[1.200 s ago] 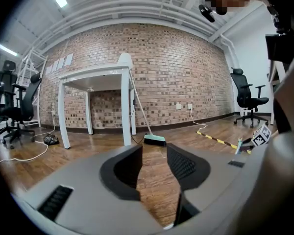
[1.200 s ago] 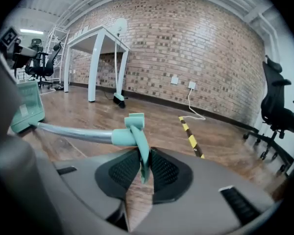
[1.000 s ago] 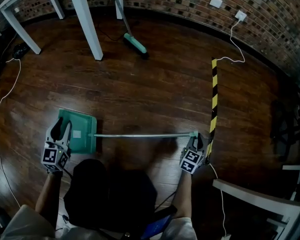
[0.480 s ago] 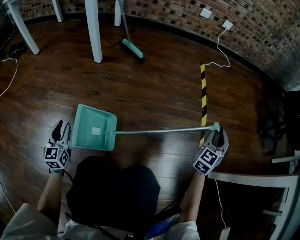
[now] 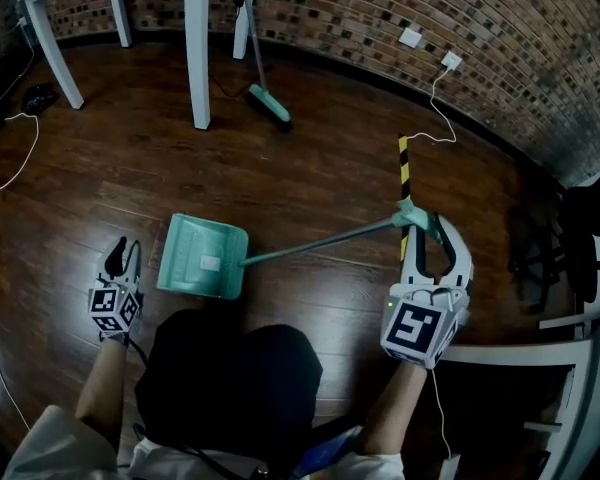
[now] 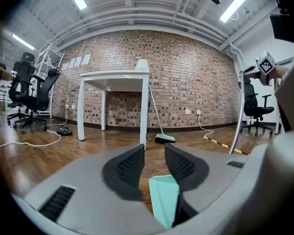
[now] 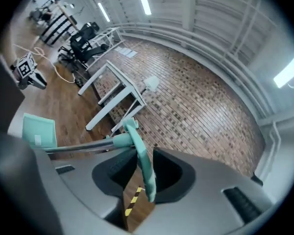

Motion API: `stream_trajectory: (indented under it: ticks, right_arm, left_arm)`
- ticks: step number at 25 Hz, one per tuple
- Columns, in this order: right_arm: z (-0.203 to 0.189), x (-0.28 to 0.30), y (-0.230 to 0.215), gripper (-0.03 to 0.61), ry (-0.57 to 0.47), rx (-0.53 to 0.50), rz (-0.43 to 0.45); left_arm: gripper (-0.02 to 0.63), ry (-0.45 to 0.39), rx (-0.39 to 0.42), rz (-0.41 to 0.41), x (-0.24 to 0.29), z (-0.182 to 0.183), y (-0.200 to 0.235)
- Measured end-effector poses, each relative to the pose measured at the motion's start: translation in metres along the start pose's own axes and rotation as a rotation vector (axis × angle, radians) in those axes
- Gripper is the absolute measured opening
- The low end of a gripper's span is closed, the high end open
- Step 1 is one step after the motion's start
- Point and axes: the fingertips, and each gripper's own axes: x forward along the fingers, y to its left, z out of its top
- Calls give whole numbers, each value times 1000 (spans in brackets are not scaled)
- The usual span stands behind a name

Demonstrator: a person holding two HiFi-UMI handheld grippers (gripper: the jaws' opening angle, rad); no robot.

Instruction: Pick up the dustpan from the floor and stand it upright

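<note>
The teal dustpan [image 5: 204, 258] rests on the wood floor, and its long metal shaft [image 5: 320, 240] slants up to a teal grip [image 5: 412, 215]. My right gripper [image 5: 430, 230] is shut on that grip, raised well off the floor. In the right gripper view the grip [image 7: 142, 165] crosses slantwise between the pads; these jaws have just been opening, with the grip still between them. My left gripper [image 5: 121, 251] is low, left of the pan and apart from it. Its jaws have just been closing, with a gap left. A teal pan corner [image 6: 164, 202] shows low in that gap, unpressed.
A white table's leg [image 5: 197, 48] and a teal broom [image 5: 268, 103] stand at the back by the brick wall. Yellow-black tape [image 5: 403, 173] runs along the floor beside my right gripper. White furniture [image 5: 540, 353] and a dark office chair [image 5: 580, 238] crowd the right. A cable [image 5: 10, 178] trails on the left.
My right gripper has risen with the grip, tilting the shaft upward. The pan has shifted right along the floor. My left gripper, earlier at the pan's left edge, now sits apart from it.
</note>
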Motion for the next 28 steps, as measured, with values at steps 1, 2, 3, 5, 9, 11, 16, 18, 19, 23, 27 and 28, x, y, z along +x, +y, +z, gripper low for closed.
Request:
stream_trajectory:
  ticks: [1,2,3,5,9,11,16,18,19,23,27,28]
  right_arm:
    - [14,-4,6,110,-29,-3,18]
    - [25,-7,10,110,-55,19,36]
    - [33,-10,14,114,-76,55,55]
    - [44,-15,19,127,-102,122,98]
    - [64,-19,28,148,-140,117,168]
    - [76,-21,34,156,-166,76,189]
    - [106,-23,48,158,-205,-66,217]
    - [117,-23,56,158,-189,-202,199]
    - [125,-23,60,158,-200,-277,185]
    - [161,-25,76,158,-296,-388,184]
    - [185,-26,91,160,-358,-397,231]
    - [189,-25,95,160,-373,-390,254]
  left_arm:
    - [146,0,-3,5,-2,-1,2]
    - [146,0,-4,8,-4,-3,3]
    - [146,-1,-5,11,-6,-3,5]
    - [146,-5,-12,20,-8,-3,9]
    - [146,-9,-27,35,-11,-5,16]
    - [146,-12,-32,39,-13,-5,17]
    - [146,-29,-27,51,-18,1,21]
    - [146,-47,-29,55,-21,12,21]
    - [146,-64,-34,51,-24,21,19]
    - [125,-162,1,-29,-24,71,-12]
    - [124,-245,9,-124,-19,112,-51]
    - [124,-257,8,-159,-18,119,-64]
